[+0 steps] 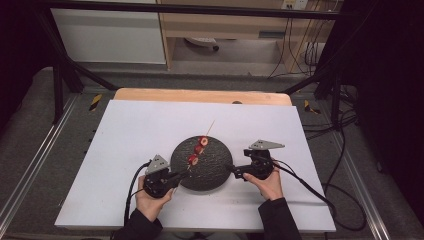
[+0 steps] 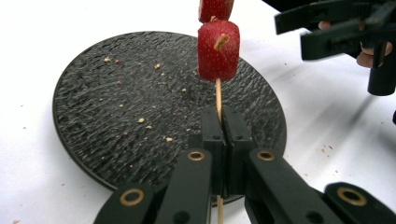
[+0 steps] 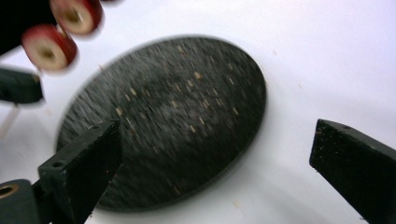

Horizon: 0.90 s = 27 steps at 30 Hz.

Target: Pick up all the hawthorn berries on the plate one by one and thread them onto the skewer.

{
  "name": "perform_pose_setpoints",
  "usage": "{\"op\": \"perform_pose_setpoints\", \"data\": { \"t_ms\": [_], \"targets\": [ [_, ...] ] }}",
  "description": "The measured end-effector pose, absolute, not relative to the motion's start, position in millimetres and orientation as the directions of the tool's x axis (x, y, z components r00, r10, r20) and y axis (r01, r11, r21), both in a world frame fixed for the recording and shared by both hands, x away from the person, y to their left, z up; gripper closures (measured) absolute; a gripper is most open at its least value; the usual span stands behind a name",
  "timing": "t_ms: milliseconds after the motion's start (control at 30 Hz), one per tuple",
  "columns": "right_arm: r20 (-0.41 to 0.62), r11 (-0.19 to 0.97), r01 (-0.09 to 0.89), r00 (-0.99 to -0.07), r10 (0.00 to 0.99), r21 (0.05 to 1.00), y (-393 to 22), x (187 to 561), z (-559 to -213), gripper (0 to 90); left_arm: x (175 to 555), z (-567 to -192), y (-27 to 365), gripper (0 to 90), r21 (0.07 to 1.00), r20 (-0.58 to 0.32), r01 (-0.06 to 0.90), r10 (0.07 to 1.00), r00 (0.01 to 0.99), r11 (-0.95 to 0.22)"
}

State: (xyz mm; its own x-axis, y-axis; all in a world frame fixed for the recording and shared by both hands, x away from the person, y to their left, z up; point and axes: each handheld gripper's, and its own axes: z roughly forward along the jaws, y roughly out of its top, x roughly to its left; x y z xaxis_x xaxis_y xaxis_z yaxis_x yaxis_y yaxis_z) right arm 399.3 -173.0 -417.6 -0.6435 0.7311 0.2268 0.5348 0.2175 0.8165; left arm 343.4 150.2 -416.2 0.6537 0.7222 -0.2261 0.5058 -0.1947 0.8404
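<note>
A round black slate plate [image 1: 210, 175] lies mid-table on the white sheet. My left gripper [image 1: 183, 175] is at the plate's near left edge, shut on the lower end of a thin wooden skewer [image 2: 218, 95]. The skewer slants up over the plate and carries three red strawberry slices [image 1: 199, 149]. The nearest slice [image 2: 218, 49] sits just above the jaws in the left gripper view. My right gripper [image 1: 234, 172] is at the plate's right edge, open, with nothing between its jaws. In the right gripper view, the plate [image 3: 177, 107] lies ahead and two blurred slices [image 3: 49, 46] hang at top left.
Small crumbs are scattered over the plate [image 2: 140, 102] and the white sheet [image 1: 125, 150]. A wooden table edge [image 1: 200, 95] shows beyond the sheet. Metal frame rails and cables run along both sides. The right gripper [image 2: 345, 25] shows at top right in the left gripper view.
</note>
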Motion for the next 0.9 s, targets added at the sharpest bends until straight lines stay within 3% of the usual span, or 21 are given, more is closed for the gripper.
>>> {"op": "perform_pose_setpoints", "data": {
  "t_ms": [500, 900],
  "targets": [
    [0.128, 0.334, 0.530, -0.656, 0.744, 0.779, -213.5, 383.8, -442.2, 0.9, 351.8, -415.2, 153.9, 88.6, 0.796, -0.219, 0.550, 0.727, 0.651, -0.252],
    [0.135, 0.309, 0.545, -0.628, 0.766, 0.780, -238.3, 366.4, -449.6, 1.7, 363.0, -422.8, 147.1, 88.6, 0.747, -0.207, 0.596, 0.748, 0.630, -0.295]
  ]
}}
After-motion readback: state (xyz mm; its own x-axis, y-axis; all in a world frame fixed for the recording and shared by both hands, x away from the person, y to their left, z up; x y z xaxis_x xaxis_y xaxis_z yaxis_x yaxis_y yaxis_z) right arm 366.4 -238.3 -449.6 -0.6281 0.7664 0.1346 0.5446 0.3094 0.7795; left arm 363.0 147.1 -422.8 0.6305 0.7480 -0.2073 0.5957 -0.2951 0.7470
